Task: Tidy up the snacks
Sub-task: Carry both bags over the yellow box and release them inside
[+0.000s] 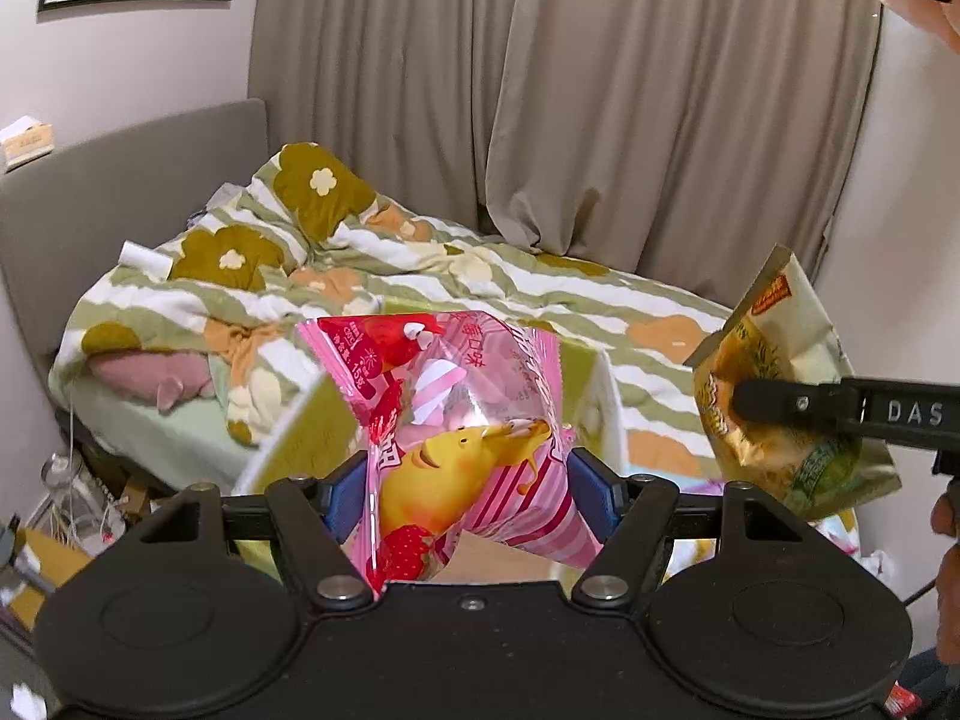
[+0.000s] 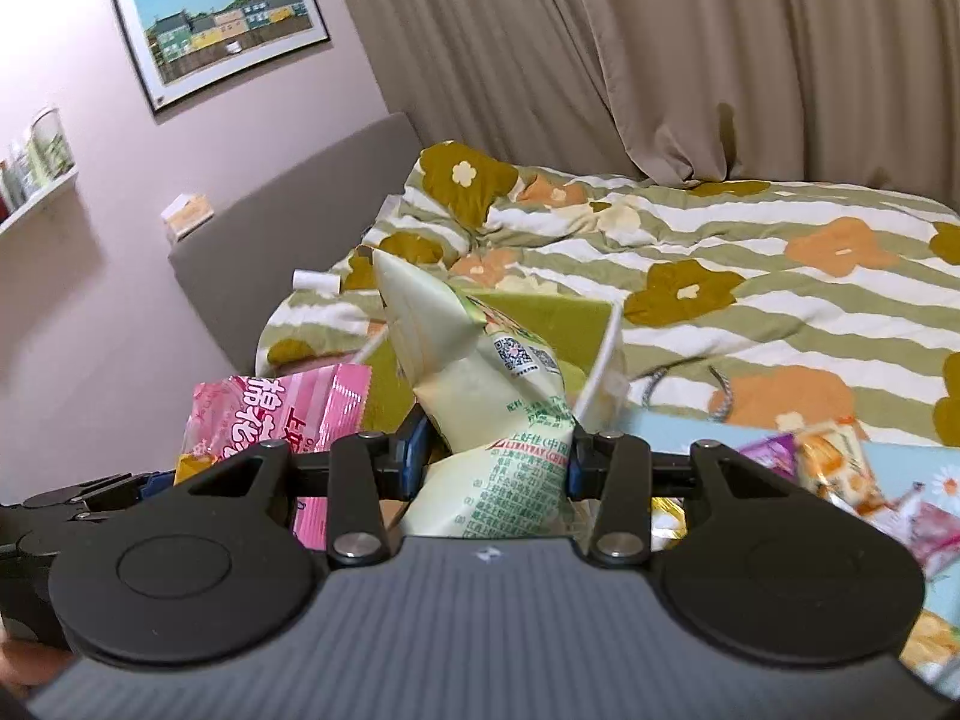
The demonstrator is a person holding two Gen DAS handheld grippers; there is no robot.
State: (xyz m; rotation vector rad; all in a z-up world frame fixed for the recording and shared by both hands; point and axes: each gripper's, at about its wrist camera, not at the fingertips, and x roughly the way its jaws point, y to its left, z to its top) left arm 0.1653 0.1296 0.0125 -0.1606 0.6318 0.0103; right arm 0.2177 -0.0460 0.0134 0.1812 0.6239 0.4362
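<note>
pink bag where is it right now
The pink bag is clamped in the left gripper, held up in front of the bed. The green bag in the right gripper hangs just to its right.

Glossy, crinkled plastic film is seen on the pink snack bag (image 1: 474,420) and the pale green snack bag (image 2: 498,420). The striped floral quilt (image 1: 540,294) is soft matt cloth, as are the far curtains (image 1: 600,90); matt black plastic forms the left gripper (image 1: 468,492)
</note>
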